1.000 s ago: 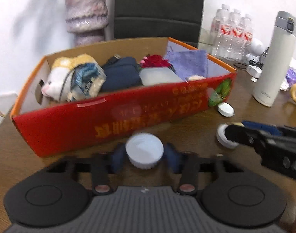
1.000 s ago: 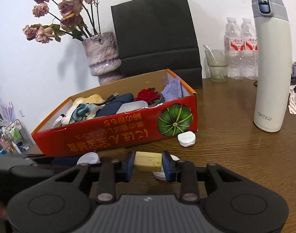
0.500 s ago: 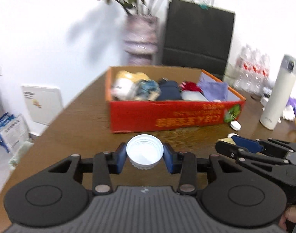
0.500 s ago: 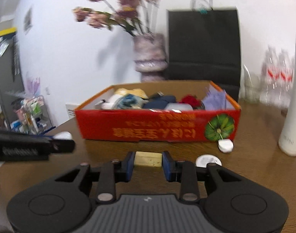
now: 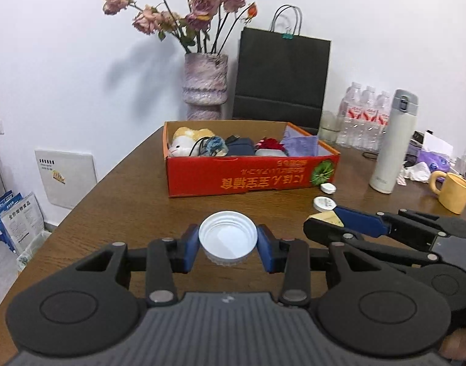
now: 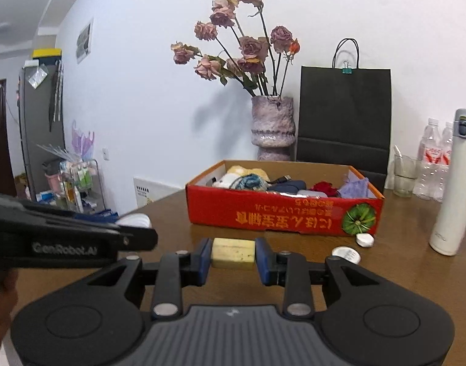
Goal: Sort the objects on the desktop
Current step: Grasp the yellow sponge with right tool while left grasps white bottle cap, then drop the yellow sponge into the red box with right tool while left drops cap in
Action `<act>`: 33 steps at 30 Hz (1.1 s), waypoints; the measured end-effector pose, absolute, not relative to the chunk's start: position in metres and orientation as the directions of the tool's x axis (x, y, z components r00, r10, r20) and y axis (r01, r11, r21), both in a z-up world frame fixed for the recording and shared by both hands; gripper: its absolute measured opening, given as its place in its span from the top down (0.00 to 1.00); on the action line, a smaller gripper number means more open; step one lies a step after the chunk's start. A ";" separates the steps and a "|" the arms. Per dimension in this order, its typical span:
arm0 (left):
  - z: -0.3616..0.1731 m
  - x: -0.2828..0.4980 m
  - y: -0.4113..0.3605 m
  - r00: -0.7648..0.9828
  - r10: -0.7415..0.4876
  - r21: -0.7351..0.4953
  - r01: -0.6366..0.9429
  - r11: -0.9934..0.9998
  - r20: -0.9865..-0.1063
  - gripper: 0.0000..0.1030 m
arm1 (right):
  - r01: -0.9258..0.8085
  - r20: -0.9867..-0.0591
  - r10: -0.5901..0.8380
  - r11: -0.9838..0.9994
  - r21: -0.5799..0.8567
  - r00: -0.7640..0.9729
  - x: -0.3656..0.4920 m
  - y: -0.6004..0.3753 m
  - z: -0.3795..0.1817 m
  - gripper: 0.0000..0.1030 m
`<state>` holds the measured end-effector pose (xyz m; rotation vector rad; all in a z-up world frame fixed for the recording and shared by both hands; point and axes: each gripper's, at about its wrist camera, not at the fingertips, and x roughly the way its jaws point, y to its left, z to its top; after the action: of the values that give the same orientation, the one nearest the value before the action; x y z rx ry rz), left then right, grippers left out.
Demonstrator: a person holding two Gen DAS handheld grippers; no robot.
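- While both hands are raised above the brown tabletop [image 5: 117, 201], the left gripper [image 5: 227, 242] is clamped on a white screw cap [image 5: 227, 238], its blue pads pressing the ribbed rim from either side, the hollow side facing up.
- Clamped between the blue pads of the right gripper [image 6: 233, 254] is a small yellowish block [image 6: 232, 252], held by its two short ends and level.
- From the left wrist view the right gripper [image 5: 327, 224] lies just to the right, with the yellowish block [image 5: 326, 216] showing at its tip.
- From the right wrist view the left gripper [image 6: 132, 228] reaches in from the left edge, with the white screw cap [image 6: 134, 220] peeking above it.
- Farther back on the tabletop stands a red cardboard box [image 5: 248, 177], open on top and holding a plush toy [image 5: 187, 141], a dark pouch [image 5: 240, 148], something red [image 5: 268, 144] and a lilac cloth [image 5: 300, 145].
- Just beside the box's right front corner lie a small white case [image 5: 328, 188] and a round white lid [image 5: 324, 203].
- To the right stands a white thermos [image 5: 391, 140], upright, with a yellow mug [image 5: 452, 192] near it.
- Behind the box are a vase of dried roses [image 5: 205, 85] and a black paper bag [image 5: 281, 73].
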<state>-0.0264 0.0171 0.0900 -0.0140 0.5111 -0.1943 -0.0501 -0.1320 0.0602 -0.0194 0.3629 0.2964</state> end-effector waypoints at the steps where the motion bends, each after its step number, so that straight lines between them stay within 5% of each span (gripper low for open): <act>1: 0.091 -0.031 0.017 0.856 -0.190 -0.065 0.182 0.981 -0.481 0.60 | -0.284 -0.353 0.278 0.958 0.035 0.893 -0.054 -0.133 0.061 0.71; 14: 0.099 -0.038 0.019 0.867 -0.202 -0.077 0.188 0.979 -0.455 0.60 | -0.265 -0.342 0.264 0.963 0.044 0.902 -0.068 -0.145 0.080 0.71; 23: 0.145 0.077 0.023 0.875 -0.234 -0.082 0.220 0.972 -0.423 0.60 | -0.263 -0.298 0.286 0.958 0.117 0.910 0.027 -0.157 0.133 0.71; 33: 0.111 0.248 0.022 0.738 -0.206 -0.162 0.133 0.978 -0.643 0.60 | -0.310 -0.609 0.410 0.912 0.268 0.679 0.218 -0.146 0.118 0.71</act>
<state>0.2485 0.0225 0.1107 -0.1075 0.7177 -0.1864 0.2182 -0.1463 0.1177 0.1468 0.7186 0.4061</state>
